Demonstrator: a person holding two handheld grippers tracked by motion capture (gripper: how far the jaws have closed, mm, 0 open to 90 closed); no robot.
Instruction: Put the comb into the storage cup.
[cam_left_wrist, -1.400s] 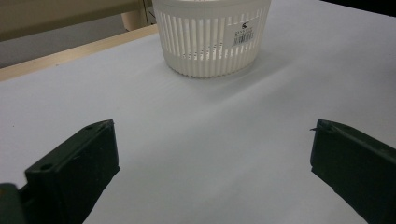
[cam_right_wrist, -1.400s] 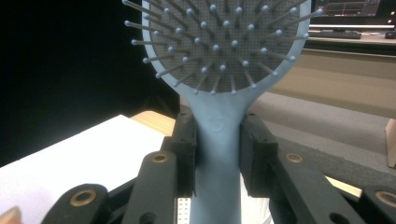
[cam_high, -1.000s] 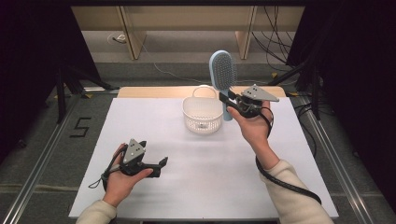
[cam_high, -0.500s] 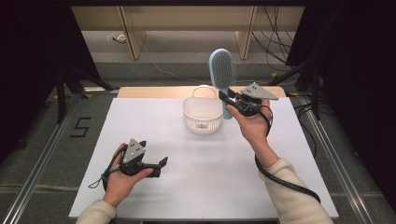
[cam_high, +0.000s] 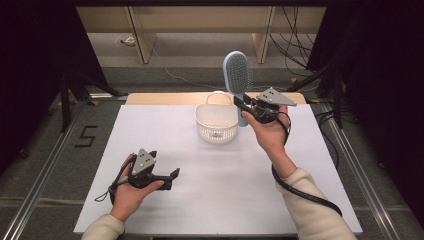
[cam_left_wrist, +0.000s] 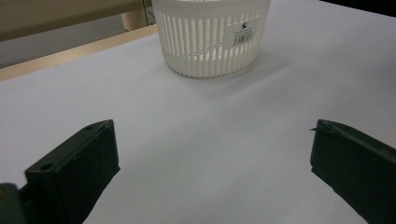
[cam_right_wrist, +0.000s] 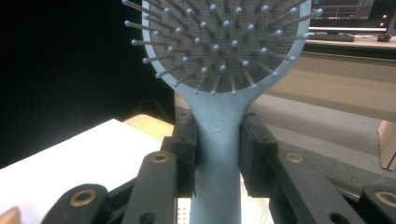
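**Two grippers, one basket, one hairbrush — brush clamped upright in right gripper**

Count: 2 grippers, 1 white slotted basket, 1 light-blue hairbrush, 1 white worktop.

Left to right:

- Left gripper (cam_high: 172, 174): held low over the near-left of the worktop (cam_high: 215, 200), grey three-cornered plate on top. Jaws stand wide apart with nothing between them; in the left gripper view (cam_left_wrist: 212, 154) just bare white surface shows in the gap. Both jaws are cut off by the bottom edge there.
- Basket (cam_high: 216, 122): round, white, slotted wall, one loop handle on the far rim, small barcode label on the side. Sits on the worktop, centre-far, well apart from the left gripper. In the left gripper view (cam_left_wrist: 212, 39) its top is cropped, so the inside can't be read; from the high view the inside is too small to make out.
- Hairbrush (cam_high: 238, 75): paddle type, bristle face toward the camera, held upright in the air just right of the basket and above rim height. Lower handle end partly hidden behind the gripper and basket.
- Right gripper (cam_high: 242, 104): raised, jaws clamped on the brush handle just below the head. In the right gripper view (cam_right_wrist: 218, 156) both jaws press the handle sides; brush (cam_right_wrist: 219, 70) head top is cropped off, handle bottom runs out of frame.
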